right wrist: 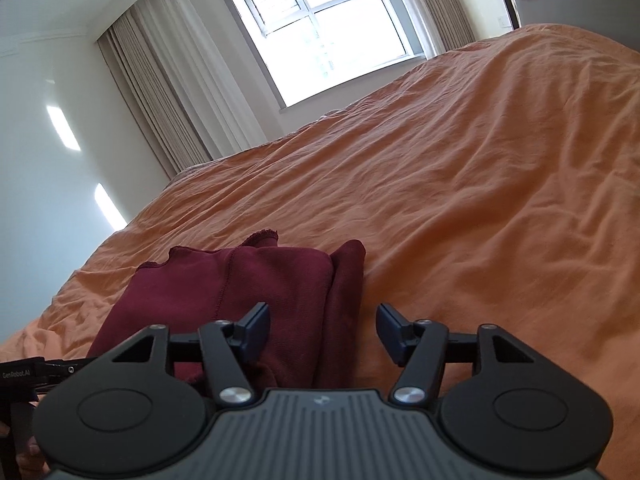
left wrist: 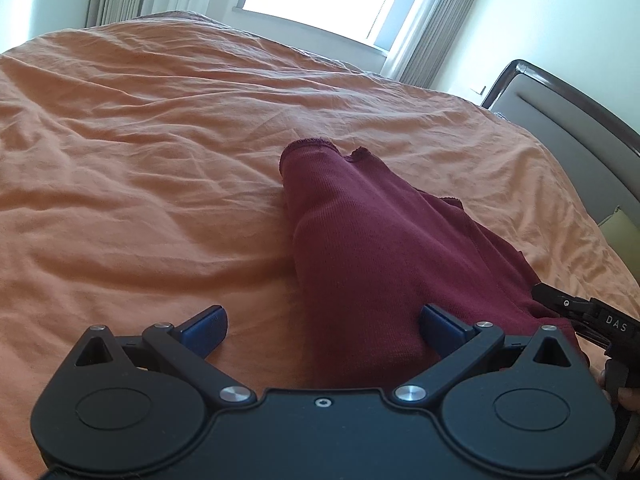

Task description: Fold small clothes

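A dark red knit garment (left wrist: pixel 372 248) lies folded into a long narrow strip on the orange bedsheet (left wrist: pixel 140 160). My left gripper (left wrist: pixel 322 326) is open, its blue fingers straddling the garment's near left edge just above it. In the right wrist view the same garment (right wrist: pixel 256 284) lies left of centre with its hemmed ends pointing away. My right gripper (right wrist: pixel 322 322) is open over the garment's near right edge, with the left finger above the cloth and the right finger above bare sheet (right wrist: pixel 480 200). The right gripper's side also shows at the left wrist view's right edge (left wrist: pixel 592 316).
The wrinkled orange sheet covers the whole bed. A grey padded headboard (left wrist: pixel 568 128) with a dark frame stands at the right. A bright window (right wrist: pixel 324 28) with beige curtains (right wrist: pixel 160 92) is behind the bed. A pale green pillow corner (left wrist: pixel 618 226) shows by the headboard.
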A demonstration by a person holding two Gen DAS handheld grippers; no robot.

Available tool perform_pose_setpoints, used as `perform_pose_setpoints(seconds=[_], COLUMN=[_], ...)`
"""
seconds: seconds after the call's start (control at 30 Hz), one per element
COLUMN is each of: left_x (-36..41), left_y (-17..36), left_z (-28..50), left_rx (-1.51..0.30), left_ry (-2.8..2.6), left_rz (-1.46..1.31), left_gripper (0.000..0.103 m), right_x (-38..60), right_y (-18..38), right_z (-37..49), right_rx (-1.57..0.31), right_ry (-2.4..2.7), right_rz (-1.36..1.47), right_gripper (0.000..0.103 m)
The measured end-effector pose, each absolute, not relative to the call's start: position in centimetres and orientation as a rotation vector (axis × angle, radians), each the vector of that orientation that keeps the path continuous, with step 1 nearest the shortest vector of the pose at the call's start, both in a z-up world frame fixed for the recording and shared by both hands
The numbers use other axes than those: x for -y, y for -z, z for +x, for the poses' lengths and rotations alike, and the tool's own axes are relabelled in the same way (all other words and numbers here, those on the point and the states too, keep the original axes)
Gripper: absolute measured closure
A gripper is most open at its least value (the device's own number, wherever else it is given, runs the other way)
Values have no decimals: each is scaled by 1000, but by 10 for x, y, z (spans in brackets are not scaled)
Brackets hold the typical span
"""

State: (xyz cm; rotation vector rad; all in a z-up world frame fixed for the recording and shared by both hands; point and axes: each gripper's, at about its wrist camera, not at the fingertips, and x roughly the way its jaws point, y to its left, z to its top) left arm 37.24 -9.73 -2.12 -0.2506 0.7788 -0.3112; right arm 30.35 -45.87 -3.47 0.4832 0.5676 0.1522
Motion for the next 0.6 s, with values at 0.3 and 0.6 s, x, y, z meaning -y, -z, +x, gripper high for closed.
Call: perform_pose_setpoints(seconds=[0.3,0.6], left_x=[105,115], left_y=[25,-4], left_z=[381,384], left_rx=[-813,-777], left_ry=[344,434], left_rz=[-235,-219], left_gripper=[4,67], right_x=[443,404], right_y=[34,-15], right_z=[316,306], right_rx=[-599,-429], right_ry=[-188,-232], right_rz=[469,365], right_gripper=[64,87])
